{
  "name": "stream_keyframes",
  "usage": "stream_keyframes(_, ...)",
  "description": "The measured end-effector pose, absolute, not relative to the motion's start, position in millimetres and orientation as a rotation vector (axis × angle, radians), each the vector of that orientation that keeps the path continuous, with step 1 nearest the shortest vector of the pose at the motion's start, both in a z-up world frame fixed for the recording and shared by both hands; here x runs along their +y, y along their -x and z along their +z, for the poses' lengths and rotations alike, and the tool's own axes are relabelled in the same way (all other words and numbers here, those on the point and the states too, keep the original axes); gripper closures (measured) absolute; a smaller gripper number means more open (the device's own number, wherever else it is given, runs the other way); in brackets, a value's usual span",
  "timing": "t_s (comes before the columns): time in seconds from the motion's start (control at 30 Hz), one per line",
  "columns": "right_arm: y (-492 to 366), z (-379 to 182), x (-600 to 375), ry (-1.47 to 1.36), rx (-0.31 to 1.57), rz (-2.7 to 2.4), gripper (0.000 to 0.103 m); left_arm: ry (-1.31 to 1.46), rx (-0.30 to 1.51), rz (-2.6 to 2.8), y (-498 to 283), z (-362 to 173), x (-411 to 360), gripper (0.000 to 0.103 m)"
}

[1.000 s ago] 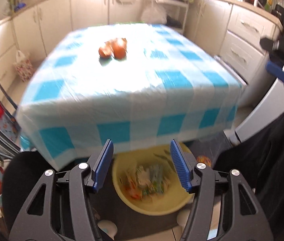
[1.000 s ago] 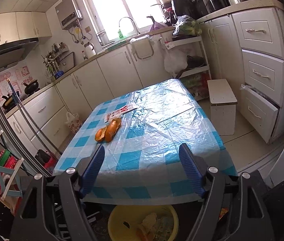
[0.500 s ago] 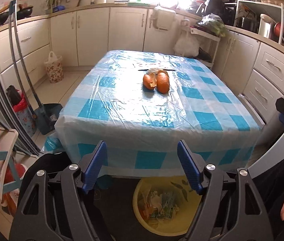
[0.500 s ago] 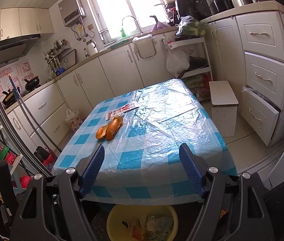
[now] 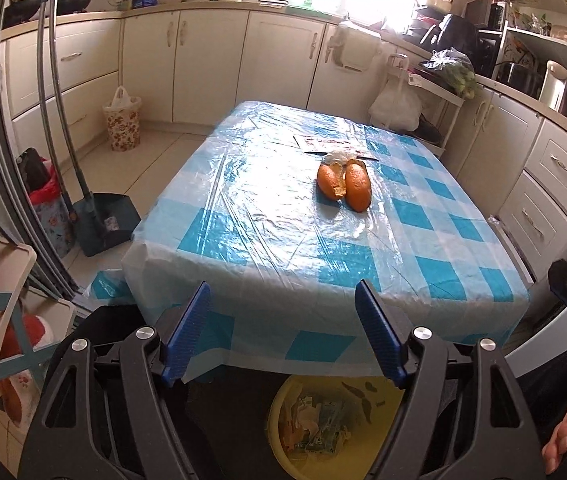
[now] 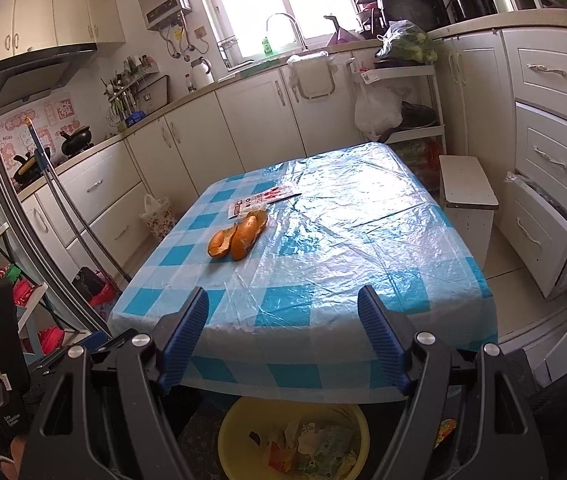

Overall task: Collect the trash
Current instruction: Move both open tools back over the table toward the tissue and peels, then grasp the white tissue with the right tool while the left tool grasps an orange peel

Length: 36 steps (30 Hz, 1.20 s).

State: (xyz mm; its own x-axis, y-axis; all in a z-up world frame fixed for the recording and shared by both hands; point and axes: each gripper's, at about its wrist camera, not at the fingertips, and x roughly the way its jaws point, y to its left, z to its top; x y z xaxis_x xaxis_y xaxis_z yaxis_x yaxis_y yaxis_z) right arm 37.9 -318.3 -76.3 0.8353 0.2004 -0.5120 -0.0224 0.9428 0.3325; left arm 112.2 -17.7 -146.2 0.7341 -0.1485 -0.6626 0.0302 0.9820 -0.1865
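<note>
My left tongs [image 5: 283,328] have just been opening and stand wide, nothing between the jaws. My right tongs [image 6: 283,328] also gape, empty. Orange peels [image 5: 345,186] lie on the checked tablecloth [image 5: 323,256] at twelve o'clock, a wrapper [image 6: 263,199] just beyond. Yellow trash bowl [image 6: 235,432] sits at six o'clock, under the table edge.

Daylight floods in from the overexposed kitchen window [image 6: 267,4], blown white in both views. Strong glare on the glossy blue-and-white checked plastic tablecloth [image 5: 283,216]. Dim beneath the table; the yellow plastic trash basin [image 6: 239,436] sits in shadow. Frames sharp, heavy fisheye bending, dark vignetted corners.
</note>
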Motion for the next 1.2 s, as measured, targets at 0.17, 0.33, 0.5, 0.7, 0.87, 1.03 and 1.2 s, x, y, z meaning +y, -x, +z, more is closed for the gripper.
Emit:
stream_keyframes(0.17, -47.4, -79.3, -315.1, -0.341, 0.598, 0.154, 0.029, 0.233, 0.760, -0.074, -137.0, -150.1, -2.1, 0.032)
stream_keyframes(0.33, -65.8, -81.2, -314.6, -0.379, 0.645, 0.194, 0.029, 0.237, 0.761, -0.080, -167.1, -146.5, -6.5, 0.032)
stream_keyframes(0.5, -96.5, -75.2, -315.1, -0.384, 0.668, 0.224, 0.029, 0.245, 0.763, -0.097, -200.5, -140.5, -20.1, 0.032)
stream_keyframes(0.7, -165.0, -66.8, -305.4, -0.354, 0.713, 0.279, 0.029, 0.264, 0.773, -0.090, -225.4, -144.5, -25.7, 0.032)
stream_keyframes(0.87, -238.5, -73.1, -287.4, -0.318, 0.775, 0.301, 0.029, 0.283, 0.805, -0.066, -239.9, -156.8, -17.4, 0.032)
stream_keyframes(1.03, -302.5, -92.5, -267.5, -0.277, 0.865, 0.294, 0.029, 0.322, 0.822, -0.035, -246.0, -167.2, -2.2, 0.032)
stream_keyframes(1.2, -340.4, -119.8, -242.9, -0.213, 0.975, 0.290, 0.035, 0.354, 0.837, -0.023, -250.9, -174.0, 9.0, 0.032)
